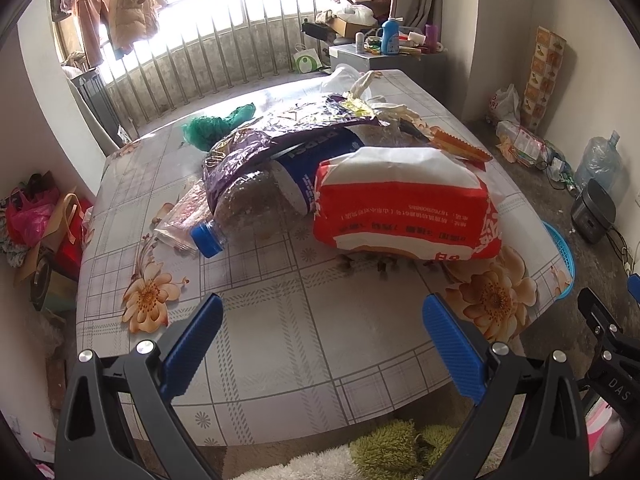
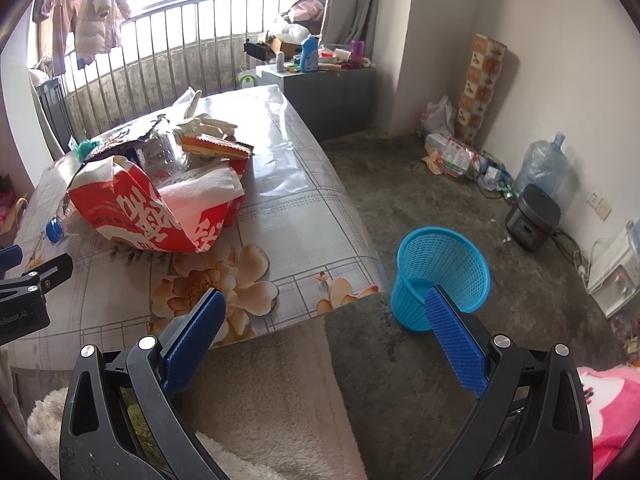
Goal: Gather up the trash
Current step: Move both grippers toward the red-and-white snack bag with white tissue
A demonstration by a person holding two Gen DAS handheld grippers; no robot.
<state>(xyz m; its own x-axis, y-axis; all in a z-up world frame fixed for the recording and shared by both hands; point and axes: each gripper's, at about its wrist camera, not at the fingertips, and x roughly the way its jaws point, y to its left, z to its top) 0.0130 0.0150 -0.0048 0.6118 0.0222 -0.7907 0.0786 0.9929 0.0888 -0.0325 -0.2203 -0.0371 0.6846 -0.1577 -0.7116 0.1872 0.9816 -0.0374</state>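
Trash lies in a loose heap on the desk point(image 1: 280, 320), which is covered with a glossy plastic cloth printed with a grey grid and orange flowers. Nearest in the heap is a red and white paper bag point(image 1: 404, 204), crumpled and lying on its side with its mouth open toward the right. Behind it and touching it lies a clear plastic bottle point(image 1: 248, 204) with a blue cap point(image 1: 208, 238) and a blue label, and a purple foil wrapper point(image 1: 280, 132), wrinkled and shiny, is draped over the bottle. A green plastic bag point(image 1: 218, 124) sits just behind the heap, and an orange wrapper point(image 1: 460, 146) with a zigzag edge sticks out on the right side. On the rough grey concrete floor, just beside the right edge of the desk, stands a blue mesh basket point(image 2: 444, 268), round, upright and tapering downward. A curved metal railing point(image 1: 240, 52) closes the far side of the room under a bright window, with clothes hanging there. A grey cabinet point(image 2: 332, 96) with bottles on top stands behind the desk. The left hand-held gripper point(image 1: 322, 316) hovers over the near desk edge, jaws wide apart and holding nothing. The right hand-held gripper point(image 2: 324, 312) is also spread wide and holds nothing, near the desk corner and the basket.
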